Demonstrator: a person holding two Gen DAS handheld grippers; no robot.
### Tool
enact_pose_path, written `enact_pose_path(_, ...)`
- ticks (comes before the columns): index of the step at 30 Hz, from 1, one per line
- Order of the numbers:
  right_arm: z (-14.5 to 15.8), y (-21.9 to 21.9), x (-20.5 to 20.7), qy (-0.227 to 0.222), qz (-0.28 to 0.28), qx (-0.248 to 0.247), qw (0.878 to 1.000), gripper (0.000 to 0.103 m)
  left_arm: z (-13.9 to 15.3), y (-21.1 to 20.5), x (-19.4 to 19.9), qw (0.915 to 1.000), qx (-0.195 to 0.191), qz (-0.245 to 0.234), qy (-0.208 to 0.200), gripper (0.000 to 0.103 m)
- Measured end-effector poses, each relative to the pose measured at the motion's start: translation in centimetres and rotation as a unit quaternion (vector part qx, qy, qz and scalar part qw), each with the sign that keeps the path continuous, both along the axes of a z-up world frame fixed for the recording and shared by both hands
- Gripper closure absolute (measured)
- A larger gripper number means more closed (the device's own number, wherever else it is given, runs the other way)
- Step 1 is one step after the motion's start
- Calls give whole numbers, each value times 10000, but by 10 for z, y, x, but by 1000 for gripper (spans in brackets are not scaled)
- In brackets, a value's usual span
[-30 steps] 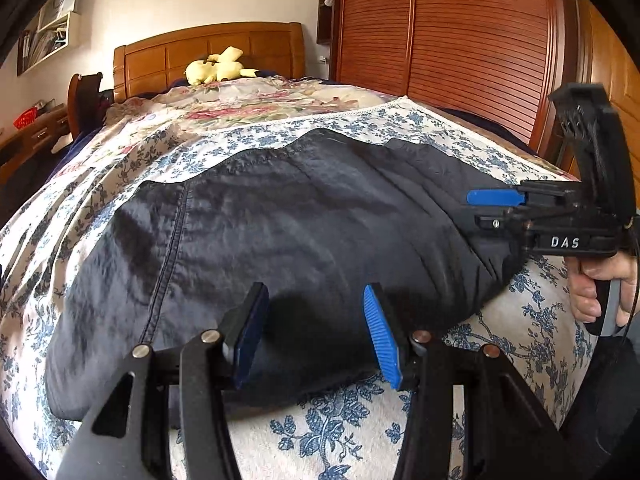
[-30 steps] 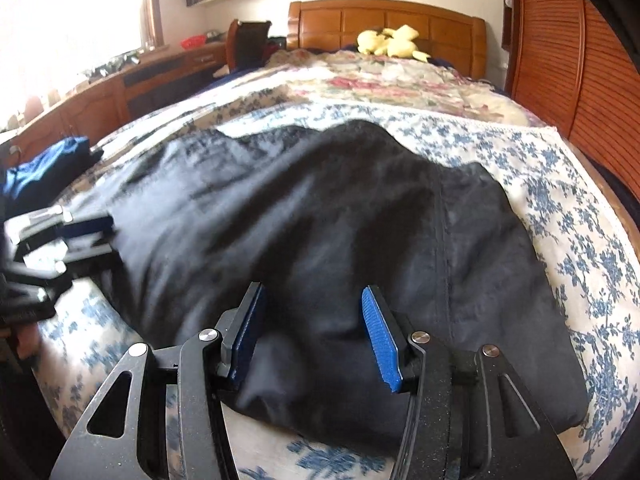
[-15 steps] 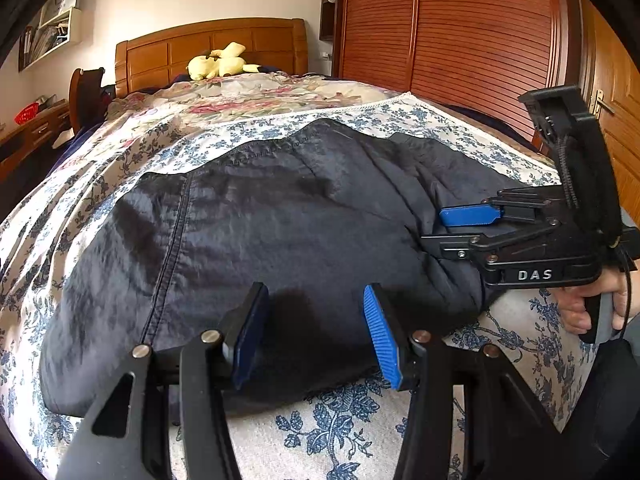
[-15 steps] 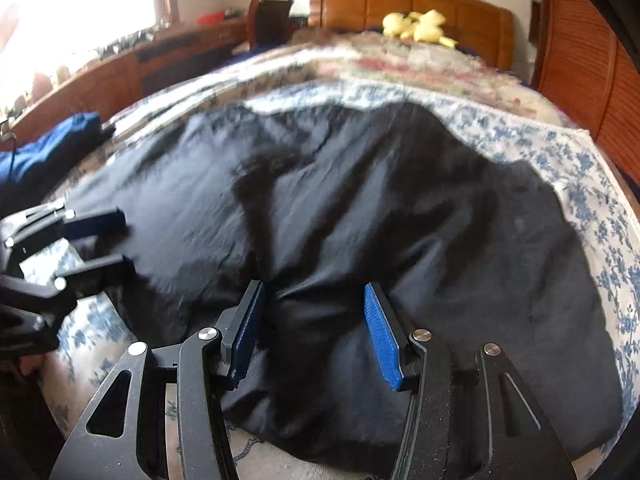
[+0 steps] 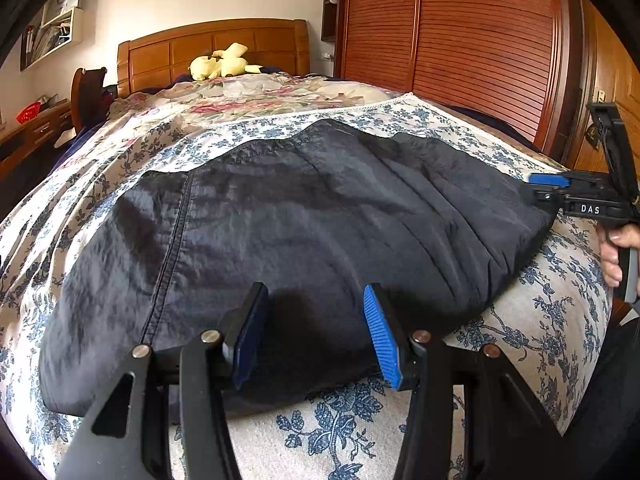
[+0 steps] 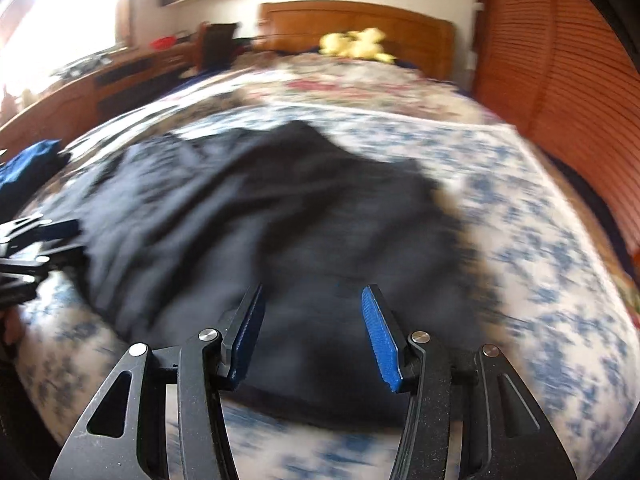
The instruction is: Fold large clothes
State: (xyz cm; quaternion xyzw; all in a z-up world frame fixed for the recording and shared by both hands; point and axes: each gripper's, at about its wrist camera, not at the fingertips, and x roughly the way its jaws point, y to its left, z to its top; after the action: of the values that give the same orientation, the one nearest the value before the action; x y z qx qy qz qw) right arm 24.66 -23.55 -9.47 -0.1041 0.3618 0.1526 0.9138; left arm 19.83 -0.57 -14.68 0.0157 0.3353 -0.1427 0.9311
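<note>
A large dark navy garment (image 5: 320,220) lies spread flat on the bed's blue-flowered sheet (image 5: 540,320). My left gripper (image 5: 312,332) hovers open over the garment's near edge, with nothing between its blue pads. At the cloth's right corner my right gripper (image 5: 538,189) shows from the side, held by a hand (image 5: 616,252). The right wrist view is blurred by motion. There the right gripper (image 6: 312,332) stands open above the garment (image 6: 280,220) near its front hem, pinching nothing. The left gripper (image 6: 60,236) shows at that view's left edge.
A yellow plush toy (image 5: 222,66) sits by the wooden headboard (image 5: 208,44). A louvred wooden wardrobe (image 5: 460,40) stands to the right of the bed. A blue cloth (image 6: 28,164) lies off the bed's left side, near a long wooden desk (image 6: 100,80).
My right gripper swung left over the garment, then drew back to its right corner. The left gripper kept still. Both stayed open.
</note>
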Motion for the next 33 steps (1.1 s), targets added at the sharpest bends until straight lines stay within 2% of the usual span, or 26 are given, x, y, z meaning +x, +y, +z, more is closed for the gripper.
enact_pose_path(5, -1, -52, 0, -4, -610, -39, 9981, 51, 0, -1, 1, 10000, 35, 12, -9, 54)
enact_pose_path(7, -5, -72, 1, 135, -848, 61, 9963, 44, 0, -1, 1, 10000, 28, 12, -7, 54)
enact_pose_path(11, -12, -92, 1, 340, -1013, 252, 9940, 38, 0, -1, 1, 10000, 42, 16, -10, 54)
enact_pose_path(16, -22, -104, 3, 601, -1155, 553, 9899, 30, -2, -1, 2, 10000, 68, 34, -7, 54)
enact_pose_path(19, -24, -109, 4, 723, -1180, 848, 9867, 30, -1, -1, 3, 10000, 67, 32, -8, 54)
enact_pose_path(25, -24, -99, 1, 789, -970, 1015, 9869, 30, -1, -1, 2, 10000, 65, 31, -6, 54)
enact_pose_path(31, -33, -85, 4, 912, -869, 961, 9874, 30, -1, -1, 3, 10000, 63, 33, -1, 54)
enact_pose_path(33, -34, -83, 6, 906, -838, 975, 9875, 37, -1, -1, 2, 10000, 67, 33, -4, 54)
